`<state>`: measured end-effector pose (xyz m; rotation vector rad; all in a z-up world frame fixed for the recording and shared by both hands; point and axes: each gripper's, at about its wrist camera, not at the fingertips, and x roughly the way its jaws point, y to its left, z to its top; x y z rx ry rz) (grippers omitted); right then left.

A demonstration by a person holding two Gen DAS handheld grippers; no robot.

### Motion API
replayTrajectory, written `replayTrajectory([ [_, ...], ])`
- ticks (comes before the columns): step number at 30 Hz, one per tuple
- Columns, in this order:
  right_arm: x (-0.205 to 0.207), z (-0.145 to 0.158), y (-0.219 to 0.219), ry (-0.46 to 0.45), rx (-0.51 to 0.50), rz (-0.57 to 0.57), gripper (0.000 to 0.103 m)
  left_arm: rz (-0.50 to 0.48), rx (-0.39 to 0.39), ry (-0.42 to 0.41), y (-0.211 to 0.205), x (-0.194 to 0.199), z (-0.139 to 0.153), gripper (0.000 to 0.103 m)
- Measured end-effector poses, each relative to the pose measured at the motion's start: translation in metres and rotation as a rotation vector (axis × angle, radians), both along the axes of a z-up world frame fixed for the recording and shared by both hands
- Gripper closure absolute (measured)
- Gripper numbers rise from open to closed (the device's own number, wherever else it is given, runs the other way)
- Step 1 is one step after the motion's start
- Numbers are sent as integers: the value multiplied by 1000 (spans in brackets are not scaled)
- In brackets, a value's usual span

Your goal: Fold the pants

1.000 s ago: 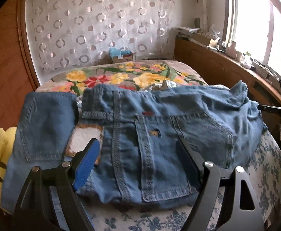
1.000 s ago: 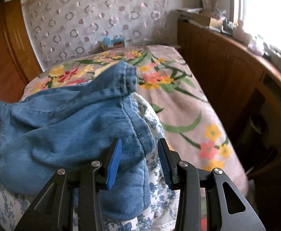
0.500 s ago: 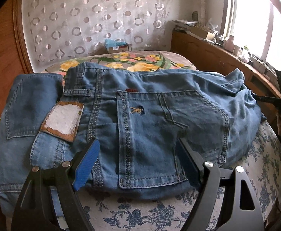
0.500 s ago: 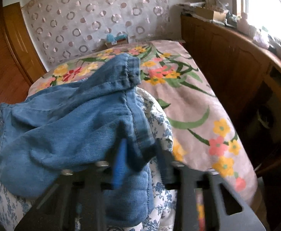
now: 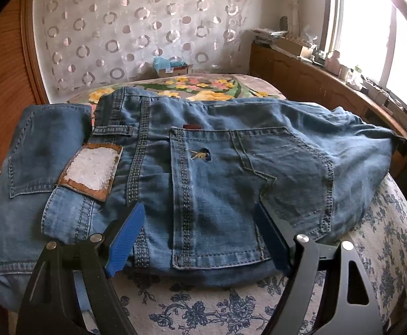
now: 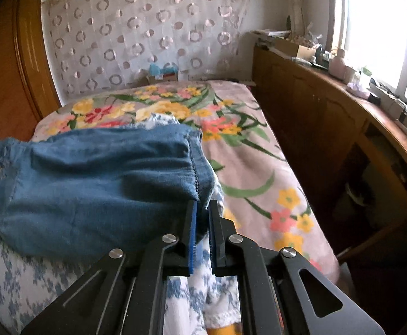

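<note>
Over the bed [image 5: 384, 240], left hand-held gripper [image 5: 200, 237] spread; right hand-held gripper [image 6: 202, 209] pinches pants [image 6: 97, 189]

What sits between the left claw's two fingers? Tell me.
Denim. In the left wrist view the left claw is open, its fingers straddling the jeans at the back pocket. Nothing else lies in the gap.

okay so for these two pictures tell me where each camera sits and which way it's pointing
Left wrist: on the left gripper, facing the jeans waist and back pocket; its open fingers show.
Right wrist: on the right gripper, facing along the bed; its fingers are shut on the jeans hem.
Shared: jeans, bed, circle-patterned curtain, wooden cabinet.
</note>
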<state>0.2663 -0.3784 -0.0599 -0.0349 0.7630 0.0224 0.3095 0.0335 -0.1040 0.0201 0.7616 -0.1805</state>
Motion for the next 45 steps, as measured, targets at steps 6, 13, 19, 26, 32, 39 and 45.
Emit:
replayTrajectory([
  [6, 0, -9, 5, 14, 16, -25, 83, 19, 4, -16, 11, -6, 7, 21],
  [13, -2, -8, 12, 42, 68, 5, 65, 58, 20, -34, 28, -14, 16, 21],
  [19, -13, -14, 19, 84, 83, 50, 63, 75, 25, -51, 34, -18, 21, 21],
  [26, -15, -28, 37, 118, 13, 101, 59, 96, 22, -54, 44, -21, 22, 21],
  [32, -8, -37, 49, 142, -79, 101, 55, 98, 16, -50, 46, -23, 19, 21],
  [39, 9, -48, 57, 122, -184, 74, 54, 112, 20, -52, 52, -23, 19, 21],
  [45, 10, -55, 73, 104, -212, 151, 54, 118, 17, -50, 56, -23, 18, 21],
])
